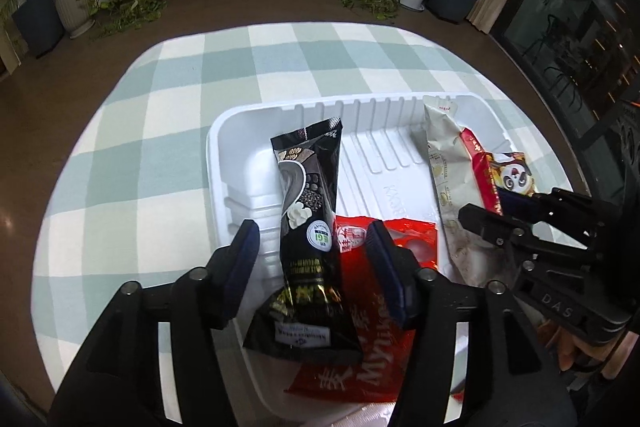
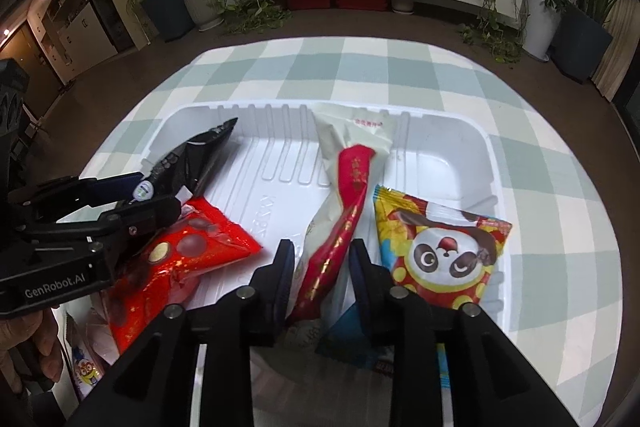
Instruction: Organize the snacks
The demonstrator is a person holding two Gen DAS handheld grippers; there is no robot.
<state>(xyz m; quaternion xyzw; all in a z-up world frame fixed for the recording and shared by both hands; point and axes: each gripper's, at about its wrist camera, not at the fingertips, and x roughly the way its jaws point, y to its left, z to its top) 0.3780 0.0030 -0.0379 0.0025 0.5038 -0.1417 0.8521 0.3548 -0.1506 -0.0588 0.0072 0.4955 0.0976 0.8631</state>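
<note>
1. The checked surface [image 1: 120, 147] carried the white tray [image 1: 224, 147], which sat toward its near edge.
2. In the tray's left half, the red packet [image 2: 192, 251] lay flat under the black packet [image 1: 308, 195].
3. The left gripper [image 1: 312, 259] had its fingers spread apart on either side of the black packet, not pinching it.
4. The right gripper [image 2: 320, 267] was clamped on the white-and-red packet [image 2: 348, 187] at mid-tray.
5. The panda packet [image 2: 440, 251] lay against the tray's right edge.
</note>
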